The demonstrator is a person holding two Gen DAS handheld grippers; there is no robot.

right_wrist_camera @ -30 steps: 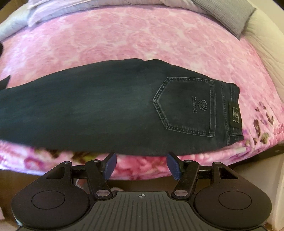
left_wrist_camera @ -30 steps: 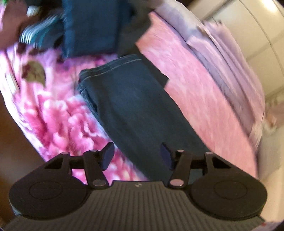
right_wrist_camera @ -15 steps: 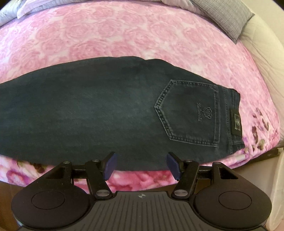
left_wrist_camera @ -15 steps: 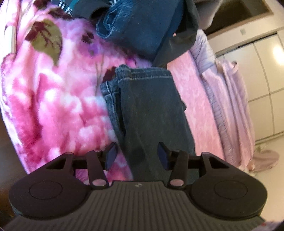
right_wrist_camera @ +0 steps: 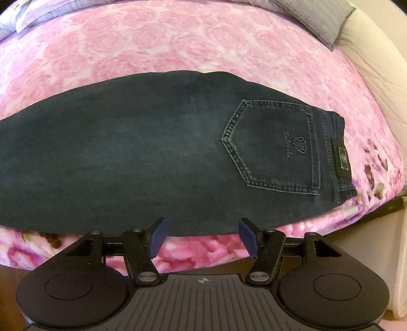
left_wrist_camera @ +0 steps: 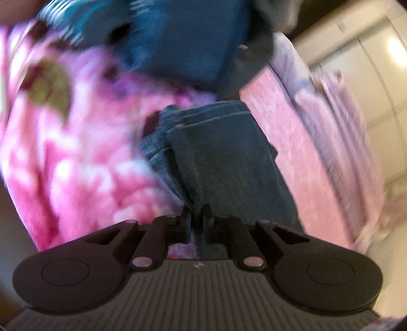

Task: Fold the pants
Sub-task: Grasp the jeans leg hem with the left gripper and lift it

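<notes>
Dark blue jeans (right_wrist_camera: 142,142) lie flat across the pink bed, folded lengthwise. The back pocket (right_wrist_camera: 274,147) and the waistband label (right_wrist_camera: 342,157) are at the right in the right wrist view. My right gripper (right_wrist_camera: 202,235) hovers open over the jeans' near edge, and its blue pads touch nothing. The left wrist view is blurred. In it the leg end of the jeans (left_wrist_camera: 223,157) runs away from me, hem at the far side. My left gripper (left_wrist_camera: 196,211) is shut on the near left edge of that leg, with denim pinched between the fingers.
A pink floral blanket (left_wrist_camera: 76,152) hangs over the bed's near side. Other dark clothes (left_wrist_camera: 193,38) are piled beyond the hem. Lilac bedding (left_wrist_camera: 330,107) and white cupboard doors (left_wrist_camera: 381,63) are at the right. A grey pillow (right_wrist_camera: 318,17) lies at the far right corner.
My left gripper has dropped onto the leg and its fingers have gone from open to shut on the denim edge. My right gripper has sunk slightly toward the jeans and is still open.
</notes>
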